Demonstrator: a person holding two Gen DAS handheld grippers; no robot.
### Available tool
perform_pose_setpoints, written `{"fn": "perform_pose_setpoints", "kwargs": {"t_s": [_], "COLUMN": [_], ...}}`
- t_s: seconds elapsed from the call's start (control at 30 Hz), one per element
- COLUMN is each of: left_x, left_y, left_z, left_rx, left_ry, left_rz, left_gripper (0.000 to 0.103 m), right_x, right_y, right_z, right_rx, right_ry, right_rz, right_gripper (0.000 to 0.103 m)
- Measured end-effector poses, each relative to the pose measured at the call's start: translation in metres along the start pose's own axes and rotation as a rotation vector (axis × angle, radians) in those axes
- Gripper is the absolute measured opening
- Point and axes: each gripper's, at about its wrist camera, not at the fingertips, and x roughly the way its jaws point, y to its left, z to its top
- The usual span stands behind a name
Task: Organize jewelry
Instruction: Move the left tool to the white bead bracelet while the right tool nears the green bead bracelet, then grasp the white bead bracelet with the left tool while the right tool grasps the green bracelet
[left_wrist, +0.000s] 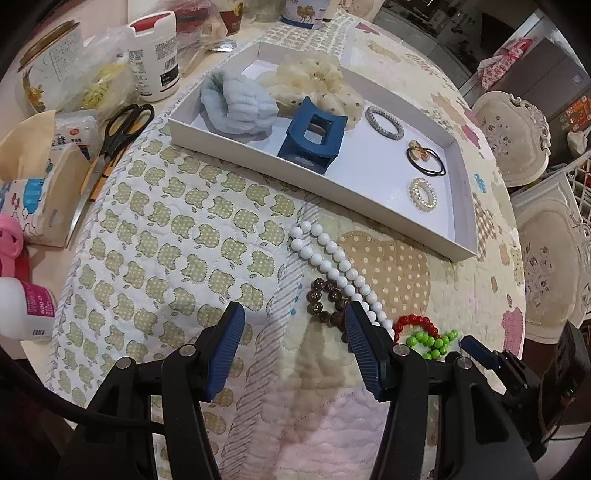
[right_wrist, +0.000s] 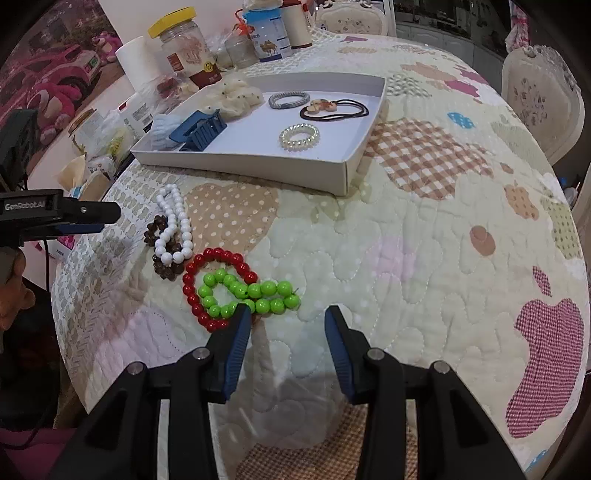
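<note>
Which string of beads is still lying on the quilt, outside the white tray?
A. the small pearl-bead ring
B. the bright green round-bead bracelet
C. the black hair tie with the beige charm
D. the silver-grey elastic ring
B: the bright green round-bead bracelet lies on the patchwork quilt near the red one, while the others sit inside the shallow white cardboard tray.

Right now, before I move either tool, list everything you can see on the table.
White tray: 1, on quilt.
Blue claw clip: 1, in tray.
Scrunchies: 2, light blue and cream, tray's far end.
Hair ties: grey, black with charm, pearl coil, in tray.
Bead bracelets: white, brown, red, green, on quilt in front of tray.
Scissors: 1, black, beside tray.
Jars, bottles: several, behind.
Left tool: open, empty.
Right tool: open, empty.
</note>
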Motion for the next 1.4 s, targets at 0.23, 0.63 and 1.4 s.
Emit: {"fn": "perform_pose_setpoints", "kwargs": {"t_s": [0.23, 0.63, 1.4], "left_x": [0.023, 0.053, 0.06], "left_y": [0.004, -0.014, -0.038], "left_z": [0.021, 0.043, 0.049], "left_rx": [-0.078, -0.007, 0.103], "left_ry": [0.031, 0.044, 0.008], "left_rz": [0.017, 0.098, 0.122], "left_gripper": [0.047, 0.047, 0.008], "right_x": [-0.005, 0.006, 0.044], "right_y": [0.005, 0.018, 0.034], "right_z": [0.006, 0.023, 0.048], "right_rx": [-0.018, -0.07, -0.203], "right_ry": [-0.015, -0.009, 0.074], "right_rz": [0.012, 0.029, 0.092], "right_gripper": [0.043, 0.043, 0.009]}}
